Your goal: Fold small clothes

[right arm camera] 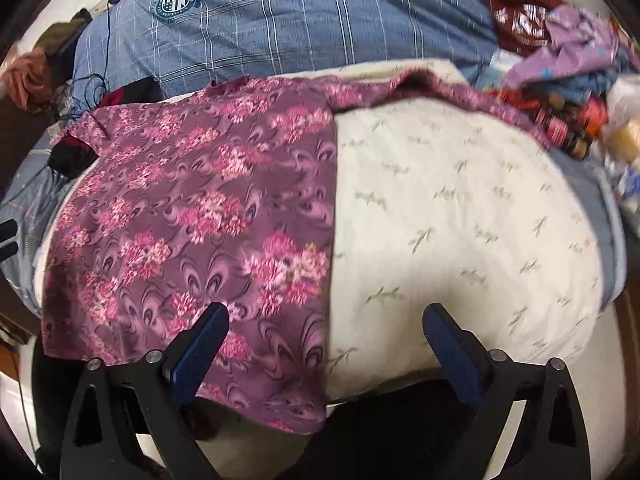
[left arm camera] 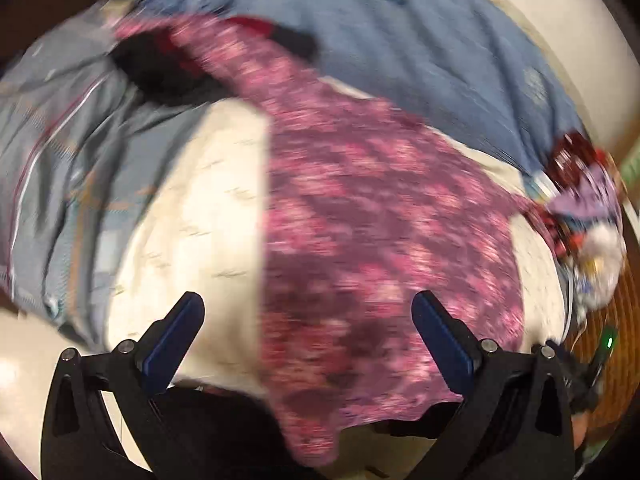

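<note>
Both hand-held grippers, left (left arm camera: 308, 326) and right (right arm camera: 326, 336), hover spread wide and empty over the bed. The purple floral garment (right arm camera: 200, 216) lies flat, its straight folded edge running down the cream quilt (right arm camera: 460, 216), bare on the right. Beyond: blue checked blanket (right arm camera: 300, 20), crumpled clothes pile (right arm camera: 560, 40).

No legible text in either view. The blue plaid quilted bed cover (right arm camera: 280, 28) carries a round dark-blue-and-white crest emblem (right arm camera: 176, 1); its ring lettering is too small to read. The left wrist view is motion-blurred.
</note>
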A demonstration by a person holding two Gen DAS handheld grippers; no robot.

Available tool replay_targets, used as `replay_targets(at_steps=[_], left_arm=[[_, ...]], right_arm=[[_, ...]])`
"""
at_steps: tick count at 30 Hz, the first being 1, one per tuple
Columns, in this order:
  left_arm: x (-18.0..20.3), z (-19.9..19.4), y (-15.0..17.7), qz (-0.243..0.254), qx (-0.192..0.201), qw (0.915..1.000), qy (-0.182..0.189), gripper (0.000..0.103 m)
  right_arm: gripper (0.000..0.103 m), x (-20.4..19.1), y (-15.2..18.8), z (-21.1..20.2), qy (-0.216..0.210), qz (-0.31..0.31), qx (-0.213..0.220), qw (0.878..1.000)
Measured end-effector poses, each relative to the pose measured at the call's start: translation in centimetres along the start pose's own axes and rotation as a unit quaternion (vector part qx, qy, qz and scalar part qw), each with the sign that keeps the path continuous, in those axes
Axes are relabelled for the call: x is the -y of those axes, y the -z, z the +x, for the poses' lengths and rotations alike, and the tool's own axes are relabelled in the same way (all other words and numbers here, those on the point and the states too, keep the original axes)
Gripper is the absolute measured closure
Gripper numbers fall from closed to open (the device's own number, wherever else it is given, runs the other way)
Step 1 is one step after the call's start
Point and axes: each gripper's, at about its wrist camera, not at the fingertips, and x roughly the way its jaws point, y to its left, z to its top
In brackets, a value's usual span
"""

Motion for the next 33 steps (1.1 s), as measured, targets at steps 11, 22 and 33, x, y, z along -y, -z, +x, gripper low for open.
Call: replay_targets(at_steps=[11, 22, 33], left_arm=[[-1.2, 4.2, 3.5, -0.047, -0.087, 0.9935, 0.057, 0.0], [-3.0, 2.9, 3.2, -0.094, -0.074, 0.9898, 0.078, 0.0], [-0.2, 5.6, 5.1, -0.099, -0.109, 0.9808, 0.129, 0.013]], right_arm=[[0.038, -1.2, 2.5, 4.5, -0.101, 0.039, -0.072, 0.991], [0.098, 1.6, 1.7, 1.7, -0.128, 0.058, -0.023, 0.99], [0.096, 5.1, 0.3, 2.7, -0.115, 0.12, -0.007, 0.986]])
